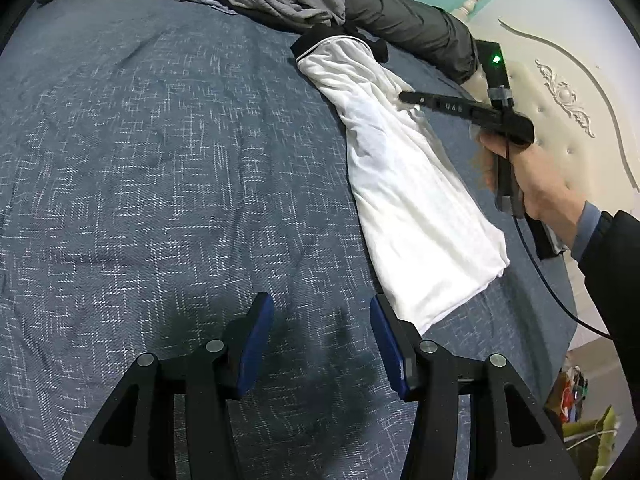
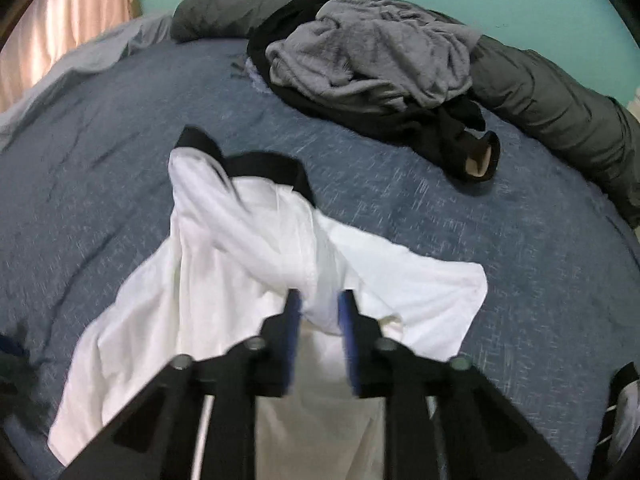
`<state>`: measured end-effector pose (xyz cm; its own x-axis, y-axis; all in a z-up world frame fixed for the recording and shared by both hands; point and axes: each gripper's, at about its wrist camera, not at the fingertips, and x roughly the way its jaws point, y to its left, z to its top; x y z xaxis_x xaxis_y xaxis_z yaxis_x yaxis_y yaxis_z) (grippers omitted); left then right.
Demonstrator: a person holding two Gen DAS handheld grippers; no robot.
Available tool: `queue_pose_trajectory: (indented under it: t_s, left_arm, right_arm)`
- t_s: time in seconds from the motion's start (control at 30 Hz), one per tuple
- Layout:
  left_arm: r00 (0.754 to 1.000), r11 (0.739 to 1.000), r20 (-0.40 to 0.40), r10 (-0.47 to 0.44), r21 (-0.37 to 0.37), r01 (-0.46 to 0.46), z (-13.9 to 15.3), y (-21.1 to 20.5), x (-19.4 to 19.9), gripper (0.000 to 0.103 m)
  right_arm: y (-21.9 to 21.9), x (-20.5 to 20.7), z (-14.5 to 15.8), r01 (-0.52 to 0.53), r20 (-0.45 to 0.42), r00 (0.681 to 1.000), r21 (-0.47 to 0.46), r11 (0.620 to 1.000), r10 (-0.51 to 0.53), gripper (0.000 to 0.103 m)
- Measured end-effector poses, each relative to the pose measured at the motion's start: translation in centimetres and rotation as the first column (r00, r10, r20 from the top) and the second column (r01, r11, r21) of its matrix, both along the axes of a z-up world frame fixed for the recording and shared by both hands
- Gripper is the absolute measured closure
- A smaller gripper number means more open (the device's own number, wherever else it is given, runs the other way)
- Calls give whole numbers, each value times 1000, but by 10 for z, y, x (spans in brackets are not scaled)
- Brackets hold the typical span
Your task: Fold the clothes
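Blue bedspread (image 1: 160,160) stretches under me. My left gripper (image 1: 322,336) hovers tilted down, fingers apart on nothing. White garment (image 2: 248,248) lies just right of it, a fold pinched in my right gripper (image 2: 319,300), also tilted down.

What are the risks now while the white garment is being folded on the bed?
The right gripper pinches only a small bunch of the white garment, so it may slip out or fold unevenly. The left gripper hangs open beside the garment, not holding it, so the cloth may drag across the blue bedspread.
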<state>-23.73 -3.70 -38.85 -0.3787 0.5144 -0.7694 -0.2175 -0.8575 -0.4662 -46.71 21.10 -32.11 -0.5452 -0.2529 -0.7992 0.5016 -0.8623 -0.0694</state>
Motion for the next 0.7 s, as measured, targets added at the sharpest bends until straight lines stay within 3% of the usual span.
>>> queue_pose_trajectory:
  t_s: [0.03, 0.17, 0.3, 0.7]
  left_arm:
    - [1000, 1000, 1, -1, 0, 1, 0, 0, 0, 49]
    - [1000, 1000, 2, -2, -2, 2, -1, 1, 0, 49]
    - [1000, 1000, 6, 0, -4, 0, -3, 1, -1, 48]
    - [1000, 1000, 18, -19, -1, 19, -7, 4, -1, 48]
  right_arm:
    - [3, -4, 1, 19, 4, 1000, -15, 1000, -19, 98]
    - [22, -23, 9, 129, 24, 992, -97, 987, -127, 98]
    - [48, -49, 15, 286, 88, 958, -187, 940, -274, 99]
    - [67, -84, 16, 414, 148, 907, -148, 898, -393, 98]
